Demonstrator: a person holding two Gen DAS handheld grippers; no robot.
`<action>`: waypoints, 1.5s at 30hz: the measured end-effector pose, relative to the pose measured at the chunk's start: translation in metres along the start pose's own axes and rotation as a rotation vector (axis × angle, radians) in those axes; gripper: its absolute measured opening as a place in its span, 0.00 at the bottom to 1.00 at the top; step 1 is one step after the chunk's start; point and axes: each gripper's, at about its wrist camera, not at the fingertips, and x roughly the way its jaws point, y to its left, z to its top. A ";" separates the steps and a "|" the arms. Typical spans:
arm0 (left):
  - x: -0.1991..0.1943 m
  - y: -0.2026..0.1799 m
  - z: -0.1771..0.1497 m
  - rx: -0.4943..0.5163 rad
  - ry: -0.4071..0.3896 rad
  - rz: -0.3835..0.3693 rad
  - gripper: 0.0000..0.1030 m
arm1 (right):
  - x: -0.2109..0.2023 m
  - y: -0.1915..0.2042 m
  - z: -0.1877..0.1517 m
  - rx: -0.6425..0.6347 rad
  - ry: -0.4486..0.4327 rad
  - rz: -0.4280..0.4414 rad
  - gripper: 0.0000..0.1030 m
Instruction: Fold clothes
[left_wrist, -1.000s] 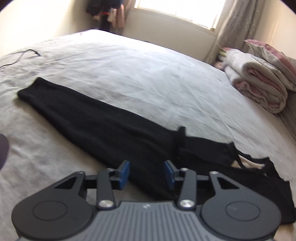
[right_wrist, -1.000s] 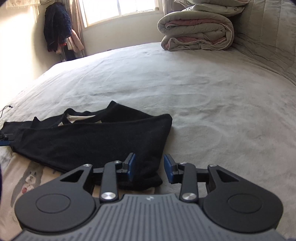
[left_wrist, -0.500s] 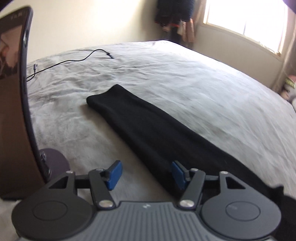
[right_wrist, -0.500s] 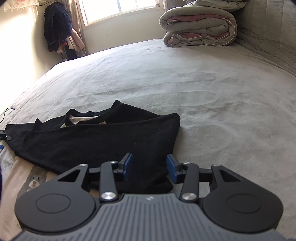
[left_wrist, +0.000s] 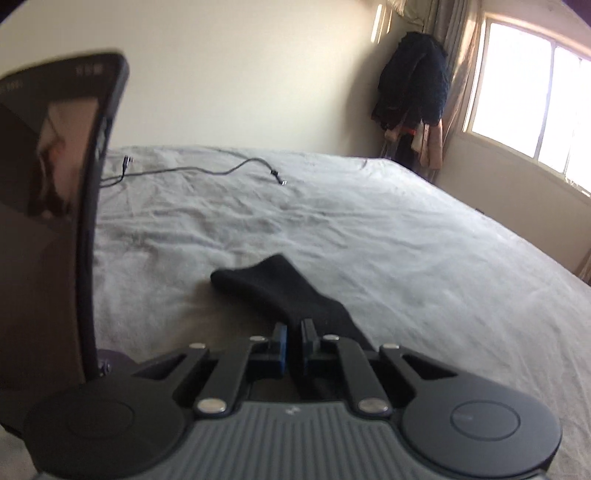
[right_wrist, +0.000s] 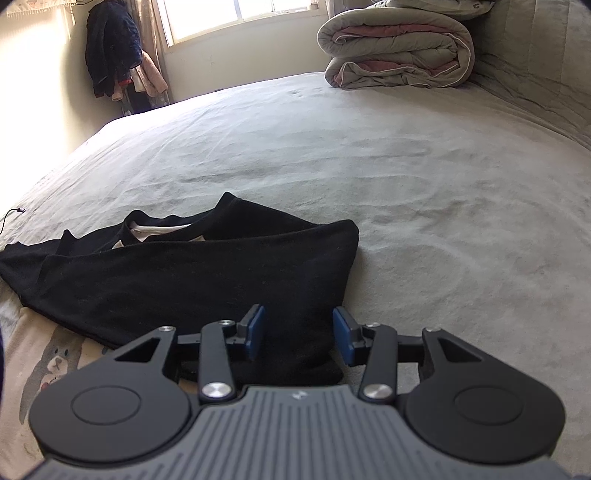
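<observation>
The black garment (right_wrist: 192, 280) is lying across the grey bed (right_wrist: 424, 192); the right view is showing its neckline end, the left view only its narrow tail (left_wrist: 273, 284) at 12 o'clock. A cable (left_wrist: 207, 170) is trailing at 11 o'clock, a phone (left_wrist: 48, 206) standing at 9, a rolled duvet (right_wrist: 399, 55) sitting at 1. The left hand-held gripper (left_wrist: 293, 341), having just been closing, is pinching the tail. The right hand-held gripper (right_wrist: 298, 332) is hanging half open, fabric between its untouching pads.

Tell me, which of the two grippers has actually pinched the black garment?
The left gripper: its jaws have just closed onto the black garment's narrow end. The right gripper only straddles the garment's other end, pads apart.
</observation>
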 end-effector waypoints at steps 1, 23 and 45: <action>-0.008 -0.001 0.005 -0.008 -0.029 -0.007 0.07 | 0.000 0.000 0.000 -0.001 0.001 0.000 0.44; -0.126 -0.048 0.042 0.011 -0.189 -0.505 0.08 | -0.018 0.006 0.007 0.025 -0.054 0.038 0.44; -0.220 -0.137 -0.096 0.231 0.130 -0.912 0.08 | -0.031 0.000 0.014 0.073 -0.092 0.063 0.44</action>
